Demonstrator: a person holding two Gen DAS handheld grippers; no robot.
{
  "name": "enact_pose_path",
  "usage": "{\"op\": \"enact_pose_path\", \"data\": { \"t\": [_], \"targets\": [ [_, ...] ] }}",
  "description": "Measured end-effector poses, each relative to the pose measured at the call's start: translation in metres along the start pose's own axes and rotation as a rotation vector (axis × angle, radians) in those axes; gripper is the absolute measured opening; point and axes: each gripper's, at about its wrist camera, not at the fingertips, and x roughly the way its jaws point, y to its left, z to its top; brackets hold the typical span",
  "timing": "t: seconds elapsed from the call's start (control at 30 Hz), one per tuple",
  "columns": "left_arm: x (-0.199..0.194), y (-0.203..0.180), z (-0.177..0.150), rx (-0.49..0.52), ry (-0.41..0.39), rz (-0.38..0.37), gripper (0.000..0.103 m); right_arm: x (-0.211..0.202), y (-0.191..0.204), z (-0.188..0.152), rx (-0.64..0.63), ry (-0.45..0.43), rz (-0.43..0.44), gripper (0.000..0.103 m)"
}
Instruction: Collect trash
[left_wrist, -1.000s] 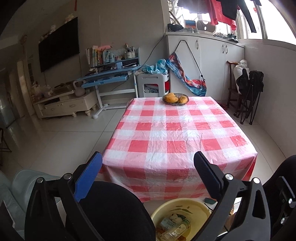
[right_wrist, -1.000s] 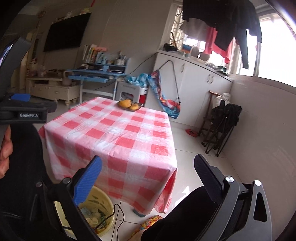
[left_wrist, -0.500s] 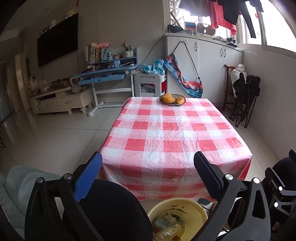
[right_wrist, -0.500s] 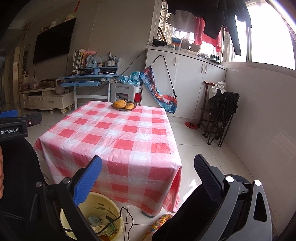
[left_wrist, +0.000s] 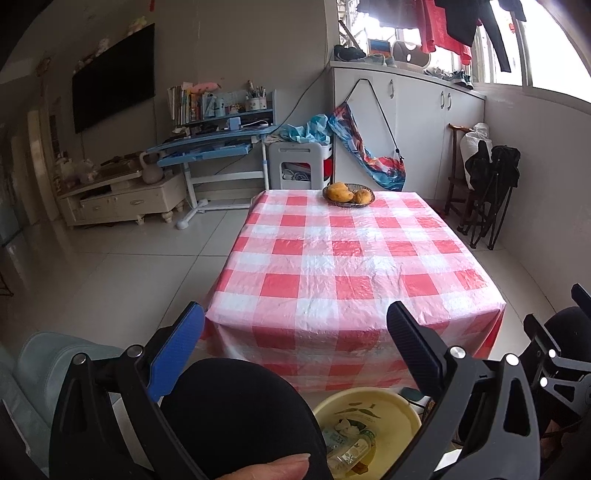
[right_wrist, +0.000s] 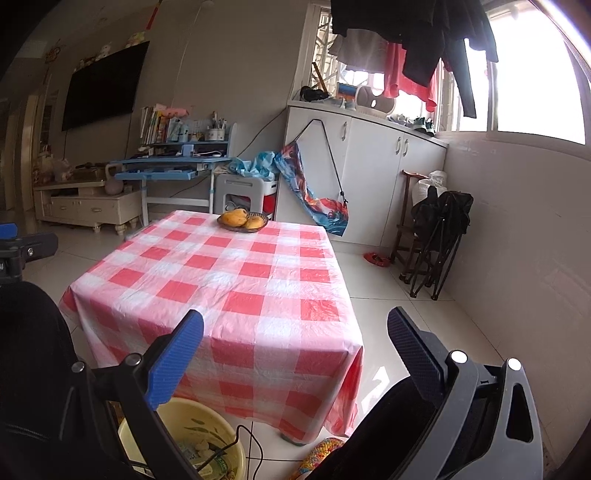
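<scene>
A yellow basin (left_wrist: 388, 404) stands on the floor below the table's near edge and holds trash: a crumpled wrapper and a plastic bottle (left_wrist: 349, 448). It also shows in the right wrist view (right_wrist: 207, 424). My left gripper (left_wrist: 295, 325) is open and empty, held above my knees and the basin. My right gripper (right_wrist: 295, 330) is open and empty, off the table's near right corner. The table (left_wrist: 351, 266) wears a red and white checked cloth.
A basket of mangoes (left_wrist: 348, 194) sits at the table's far edge. My knees (left_wrist: 236, 406) fill the lower view. A black cable (right_wrist: 255, 446) lies over the basin rim. Folded black chairs (right_wrist: 439, 236), white cabinets (right_wrist: 373, 173) and a blue desk (left_wrist: 218, 147) stand beyond.
Both grippers have risen and drawn back slightly, so the table sits lower and farther in view. Both stay open and empty.
</scene>
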Motion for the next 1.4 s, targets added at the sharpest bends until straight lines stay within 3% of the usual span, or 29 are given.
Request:
{"op": "enact_pose_path", "data": {
  "t": [0.23, 1.4],
  "targets": [
    [0.001, 0.003, -0.002, -0.020, 0.000, -0.001, 0.096, -0.001, 0.014, -0.003, -0.071, -0.001, 0.003, 0.095],
    [0.002, 0.002, -0.001, -0.014, 0.001, -0.001, 0.096, 0.002, 0.016, -0.005, -0.068, 0.020, -0.007, 0.095]
  ]
}}
